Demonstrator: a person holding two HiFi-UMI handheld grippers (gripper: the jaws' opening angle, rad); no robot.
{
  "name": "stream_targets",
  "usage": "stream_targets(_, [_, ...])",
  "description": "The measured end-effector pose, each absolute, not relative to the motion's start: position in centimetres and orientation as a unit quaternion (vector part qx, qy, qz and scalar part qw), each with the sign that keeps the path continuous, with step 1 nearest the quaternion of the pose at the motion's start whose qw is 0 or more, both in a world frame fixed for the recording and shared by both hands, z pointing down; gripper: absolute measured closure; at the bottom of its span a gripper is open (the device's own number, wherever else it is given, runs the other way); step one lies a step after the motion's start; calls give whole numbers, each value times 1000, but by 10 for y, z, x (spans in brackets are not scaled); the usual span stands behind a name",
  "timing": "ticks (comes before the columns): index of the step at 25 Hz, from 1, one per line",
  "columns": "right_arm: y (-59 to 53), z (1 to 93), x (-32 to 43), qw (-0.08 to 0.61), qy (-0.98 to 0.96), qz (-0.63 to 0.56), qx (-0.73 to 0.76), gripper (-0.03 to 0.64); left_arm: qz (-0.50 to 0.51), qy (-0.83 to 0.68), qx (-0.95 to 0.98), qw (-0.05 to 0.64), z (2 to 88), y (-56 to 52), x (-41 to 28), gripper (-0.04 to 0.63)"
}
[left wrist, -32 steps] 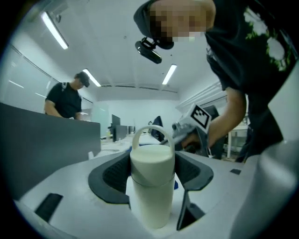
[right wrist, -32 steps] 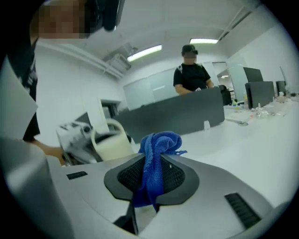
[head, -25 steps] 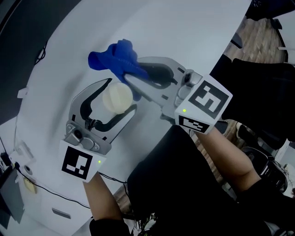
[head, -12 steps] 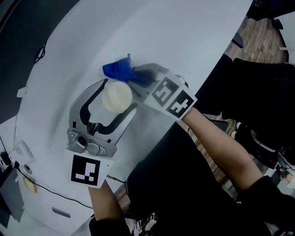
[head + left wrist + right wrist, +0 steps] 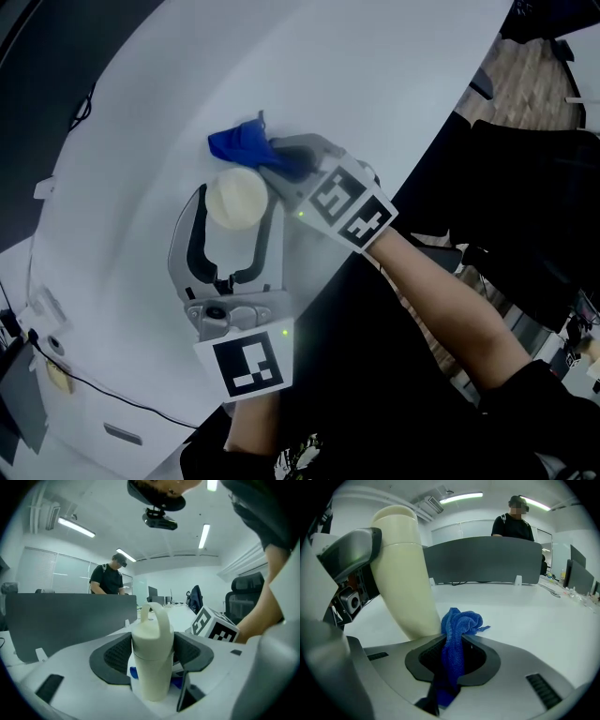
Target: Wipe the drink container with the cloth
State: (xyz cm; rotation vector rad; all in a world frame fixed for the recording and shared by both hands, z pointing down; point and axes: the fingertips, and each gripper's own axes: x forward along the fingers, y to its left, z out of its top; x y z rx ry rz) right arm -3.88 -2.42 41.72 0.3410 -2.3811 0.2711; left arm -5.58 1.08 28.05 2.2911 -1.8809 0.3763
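Note:
A cream drink bottle (image 5: 236, 197) with a loop handle stands upright on the white table (image 5: 375, 66). My left gripper (image 5: 234, 214) reaches around it from the near side, one jaw on each flank. Those jaws are closing, and I see no firm press on the bottle (image 5: 151, 663). My right gripper (image 5: 281, 161) comes in from the right, shut on a bunched blue cloth (image 5: 239, 142). In the right gripper view the cloth (image 5: 458, 630) hangs from the jaws right beside the bottle (image 5: 401, 569), low on its far side. A bit of blue cloth (image 5: 134, 672) shows behind the bottle's base.
A dark partition (image 5: 487, 559) runs along the table's far edge, with a person standing behind it. The table's near edge (image 5: 328, 281) curves close to the person's body. Cables and small items lie at the lower left (image 5: 47, 356).
The left gripper swung from the bottle's lower left to directly below it. The right gripper dropped in and turned, bringing the cloth from above left down to the bottle's far side.

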Motion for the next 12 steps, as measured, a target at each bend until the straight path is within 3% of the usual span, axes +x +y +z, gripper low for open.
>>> stream_targets(3, [-24, 401, -32, 338, -923, 116, 140, 555, 119, -580, 803, 64, 282, 13, -52, 319])
stream_targets(9, [-30, 268, -24, 149, -960, 177, 156, 555, 101, -393, 913, 44, 286, 19, -59, 331])
stream_targets(12, [-20, 245, -28, 118, -967, 188, 128, 555, 90, -355, 930, 41, 283, 18, -58, 331])
